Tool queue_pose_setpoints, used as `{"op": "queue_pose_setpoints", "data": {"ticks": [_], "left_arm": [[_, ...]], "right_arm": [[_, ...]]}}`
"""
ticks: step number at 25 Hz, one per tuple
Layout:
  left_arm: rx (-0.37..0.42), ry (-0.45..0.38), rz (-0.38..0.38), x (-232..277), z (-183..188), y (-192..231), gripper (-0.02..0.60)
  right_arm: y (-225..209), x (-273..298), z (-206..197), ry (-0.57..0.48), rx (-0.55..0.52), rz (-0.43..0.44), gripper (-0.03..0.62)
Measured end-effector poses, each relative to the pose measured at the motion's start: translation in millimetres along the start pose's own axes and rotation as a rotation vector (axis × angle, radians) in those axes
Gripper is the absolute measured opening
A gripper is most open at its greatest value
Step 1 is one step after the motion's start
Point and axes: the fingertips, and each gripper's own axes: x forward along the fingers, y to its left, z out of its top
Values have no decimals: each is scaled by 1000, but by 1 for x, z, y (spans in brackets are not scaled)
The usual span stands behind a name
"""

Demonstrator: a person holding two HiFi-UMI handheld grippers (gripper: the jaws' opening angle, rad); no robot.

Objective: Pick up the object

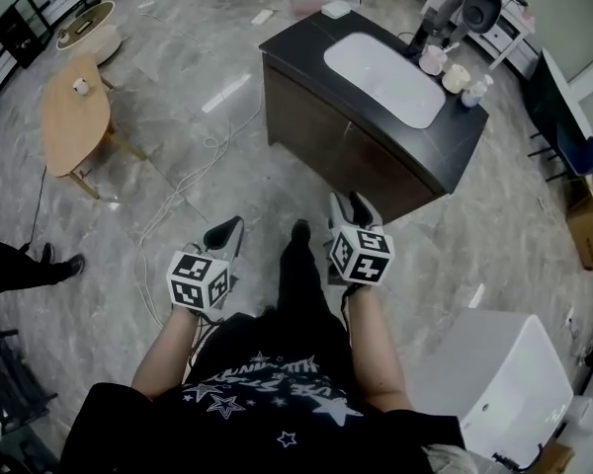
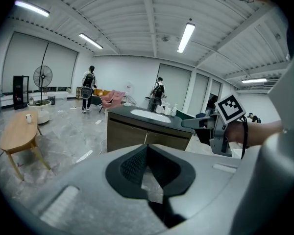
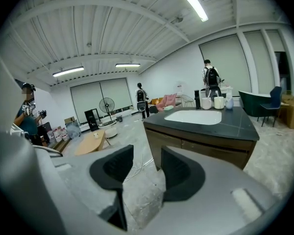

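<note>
okay, head view first: left gripper (image 1: 229,229) and right gripper (image 1: 354,205) are held side by side over the floor (image 1: 178,176), short of the dark counter (image 1: 301,45) with its white sink (image 1: 381,77). a few pale cups (image 1: 455,75) sit at the counter's far corner just beside the sink, well apart from both tools; which one is the object to pick up i can't tell. left gripper view now: jaw tips meet, nothing between them, counter ahead. right gripper view: jaws standing wide, only floor in the gap, cups past the sink at the counter's far end.
</note>
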Motion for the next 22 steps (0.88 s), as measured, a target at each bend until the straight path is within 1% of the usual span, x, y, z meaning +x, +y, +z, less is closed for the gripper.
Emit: {"op": "queue_pose_setpoints", "data": {"ticks": [5, 8, 16, 22], "left_arm": [[2, 16, 12, 45, 18, 28, 9], [-6, 33, 28, 83, 35, 47, 9], [19, 45, 34, 207, 116, 90, 9], [39, 58, 27, 286, 172, 103, 9]], "right_arm": [[-12, 64, 20, 9, 14, 18, 183], [-26, 106, 43, 14, 15, 31, 183], [-88, 221, 123, 15, 32, 25, 183], [-147, 281, 176, 16, 60, 2, 183]]}}
